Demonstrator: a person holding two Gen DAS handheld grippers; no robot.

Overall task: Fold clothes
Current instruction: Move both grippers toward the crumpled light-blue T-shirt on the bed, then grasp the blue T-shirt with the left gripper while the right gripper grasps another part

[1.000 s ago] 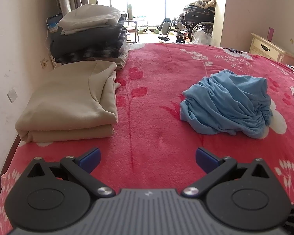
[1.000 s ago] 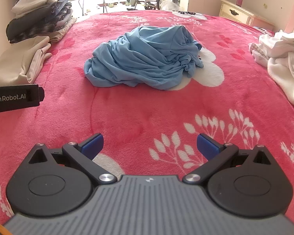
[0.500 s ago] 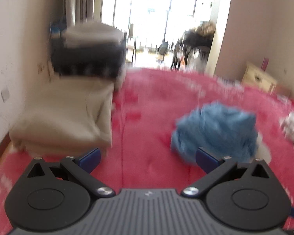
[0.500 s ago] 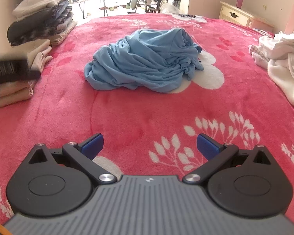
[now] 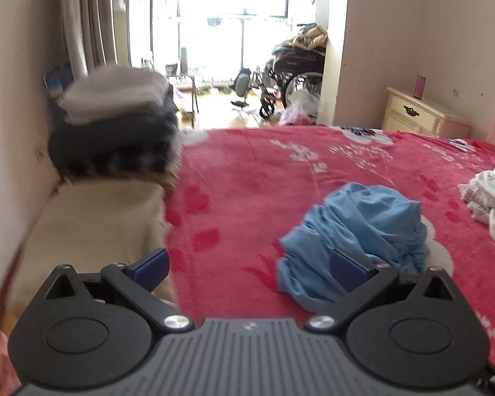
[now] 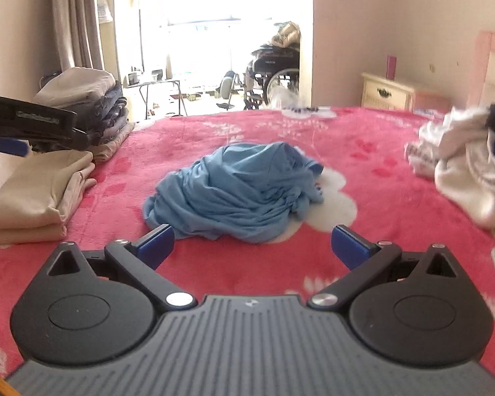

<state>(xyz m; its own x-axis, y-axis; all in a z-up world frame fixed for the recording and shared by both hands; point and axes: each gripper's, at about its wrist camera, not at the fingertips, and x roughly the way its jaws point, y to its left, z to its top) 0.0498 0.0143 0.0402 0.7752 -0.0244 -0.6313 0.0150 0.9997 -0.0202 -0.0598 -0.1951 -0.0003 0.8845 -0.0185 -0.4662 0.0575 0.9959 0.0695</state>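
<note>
I see the crumpled blue garment (image 6: 237,194) on the red bed (image 6: 363,260), just ahead of my right tool (image 6: 252,247). My left tool (image 5: 249,267) hovers left of it. Both tools are spread, empty.

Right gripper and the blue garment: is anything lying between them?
No. In the right wrist view, only bare red blanket lies between the open right gripper and the crumpled blue garment.

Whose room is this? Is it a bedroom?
Most likely a bedroom at home, though whose I cannot tell. A red flowered blanket covers a bed, a cream nightstand stands by the wall, and folded clothes are stacked there.
</note>
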